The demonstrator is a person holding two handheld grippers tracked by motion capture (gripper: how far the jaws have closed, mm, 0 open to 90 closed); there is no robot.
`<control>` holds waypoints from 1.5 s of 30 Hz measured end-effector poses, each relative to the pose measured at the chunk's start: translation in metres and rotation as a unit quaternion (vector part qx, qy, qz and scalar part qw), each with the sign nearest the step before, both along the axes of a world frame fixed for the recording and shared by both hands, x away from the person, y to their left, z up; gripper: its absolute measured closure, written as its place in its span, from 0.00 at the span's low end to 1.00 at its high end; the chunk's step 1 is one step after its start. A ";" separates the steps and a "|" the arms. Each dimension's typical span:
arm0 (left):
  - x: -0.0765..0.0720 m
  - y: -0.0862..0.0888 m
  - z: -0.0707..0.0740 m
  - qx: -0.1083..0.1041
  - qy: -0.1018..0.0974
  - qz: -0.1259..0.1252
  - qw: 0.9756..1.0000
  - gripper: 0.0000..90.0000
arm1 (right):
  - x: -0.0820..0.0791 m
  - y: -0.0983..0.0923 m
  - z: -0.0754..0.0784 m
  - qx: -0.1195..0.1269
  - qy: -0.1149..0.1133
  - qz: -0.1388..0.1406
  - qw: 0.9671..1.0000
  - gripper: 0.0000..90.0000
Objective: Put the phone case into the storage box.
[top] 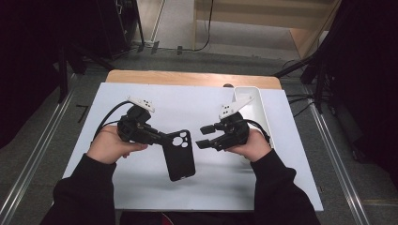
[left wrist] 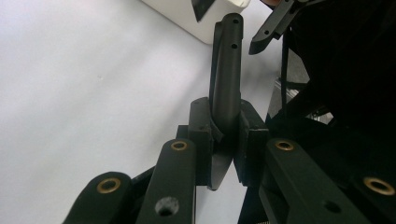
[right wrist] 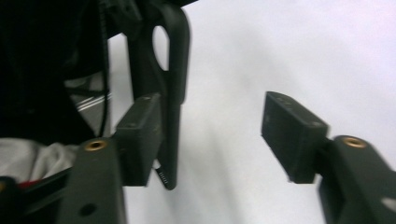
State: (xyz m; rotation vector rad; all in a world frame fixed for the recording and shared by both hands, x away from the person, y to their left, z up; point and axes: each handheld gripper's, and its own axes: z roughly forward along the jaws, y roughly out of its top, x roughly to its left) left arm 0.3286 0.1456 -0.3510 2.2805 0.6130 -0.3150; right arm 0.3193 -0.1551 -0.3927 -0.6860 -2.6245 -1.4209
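From above, the left gripper [top: 162, 138] has its fingers clamped on a black phone case [top: 179, 155] over the white tabletop [top: 187, 110]; the right gripper [top: 205, 136] is just beside it, fingers apart. Left gripper view: the case [left wrist: 226, 74] stands edge-on between the fingers [left wrist: 201, 126]. Right gripper view: the case [right wrist: 173, 70] lies against one finger [right wrist: 140, 135], the other well clear.

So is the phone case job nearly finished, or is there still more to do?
Partway, it seems. Done: the black phone case is lifted, clamped at one corner by the left gripper. In hand: the right gripper stands open beside it. Left, probably: setting it down, maybe in the white tray.
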 end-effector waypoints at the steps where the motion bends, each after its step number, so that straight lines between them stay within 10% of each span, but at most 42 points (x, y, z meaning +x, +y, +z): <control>1: 0.000 0.000 0.000 -0.001 0.000 0.003 1.000 0.87 | 0.000 0.000 -0.001 0.001 -0.003 -0.005 1.000 0.37; 20: 0.001 0.010 0.009 0.009 -0.016 0.057 0.998 0.87 | -0.004 -0.002 -0.023 -0.010 -0.015 -0.108 0.994 0.10; 45: 0.007 0.008 0.009 0.031 -0.029 0.151 0.988 0.87 | -0.017 0.009 -0.048 -0.029 -0.006 -0.169 0.985 0.00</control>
